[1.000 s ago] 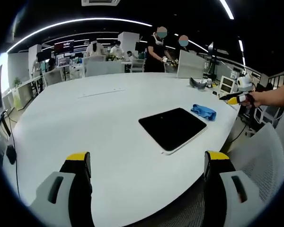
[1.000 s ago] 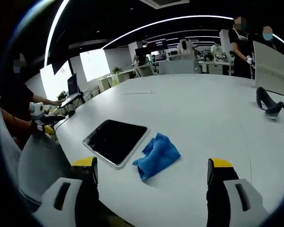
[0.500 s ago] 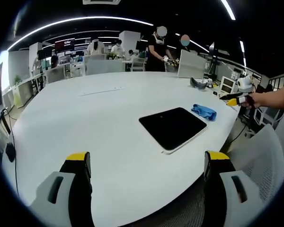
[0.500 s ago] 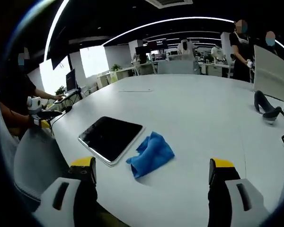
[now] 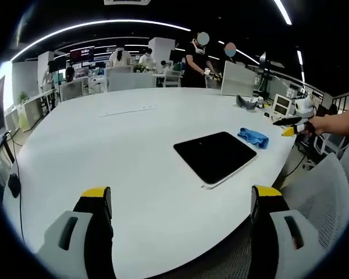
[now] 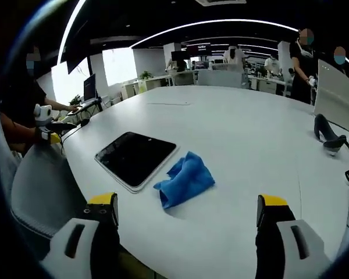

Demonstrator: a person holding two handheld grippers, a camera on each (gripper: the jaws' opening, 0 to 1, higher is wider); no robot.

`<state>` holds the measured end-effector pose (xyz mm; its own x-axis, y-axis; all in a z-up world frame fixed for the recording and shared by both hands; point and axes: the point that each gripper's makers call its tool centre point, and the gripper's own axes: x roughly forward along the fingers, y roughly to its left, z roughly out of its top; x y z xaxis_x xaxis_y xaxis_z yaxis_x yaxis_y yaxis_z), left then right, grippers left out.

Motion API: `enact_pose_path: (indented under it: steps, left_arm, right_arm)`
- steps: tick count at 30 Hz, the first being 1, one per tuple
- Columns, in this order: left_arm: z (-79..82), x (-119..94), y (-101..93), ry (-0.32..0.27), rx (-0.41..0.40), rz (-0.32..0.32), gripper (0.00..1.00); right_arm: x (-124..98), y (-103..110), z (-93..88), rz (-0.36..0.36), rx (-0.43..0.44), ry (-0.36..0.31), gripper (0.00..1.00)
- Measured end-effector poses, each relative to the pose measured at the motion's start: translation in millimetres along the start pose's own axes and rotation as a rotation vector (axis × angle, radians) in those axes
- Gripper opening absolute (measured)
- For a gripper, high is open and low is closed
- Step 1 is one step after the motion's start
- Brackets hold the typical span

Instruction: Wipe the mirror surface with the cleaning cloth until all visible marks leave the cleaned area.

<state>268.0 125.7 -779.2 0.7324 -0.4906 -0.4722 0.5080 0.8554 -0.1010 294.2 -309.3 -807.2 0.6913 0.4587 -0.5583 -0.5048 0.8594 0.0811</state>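
Fingers spread wide on both my grippers, nothing held: the left gripper (image 5: 180, 203) and right gripper (image 6: 186, 209) hover off the table's edge. The mirror (image 6: 136, 158), dark and flat, lies near that edge of the white table (image 6: 244, 133); the blue cleaning cloth (image 6: 185, 179) sits crumpled just beside it. In the right gripper view, a hand (image 6: 42, 135) holds my left gripper beyond a grey chair (image 6: 41, 186).

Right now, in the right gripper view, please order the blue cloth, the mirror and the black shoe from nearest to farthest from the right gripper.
1. Blue cloth, just ahead, between the jaws' lines.
2. Mirror, beside the cloth, ahead-left.
3. Black shoe, far right on the white table.
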Motion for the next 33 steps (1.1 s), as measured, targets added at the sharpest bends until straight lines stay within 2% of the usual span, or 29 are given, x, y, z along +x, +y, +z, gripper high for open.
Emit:
enact_pose_path:
  steps: [33]
  left_arm:
    - [-3.3, 1.0, 1.4, 0.015, 0.000, 0.009, 0.99]
  right_arm:
    - [-6.7, -4.2, -6.0, -0.051, 0.035, -0.019, 0.98]
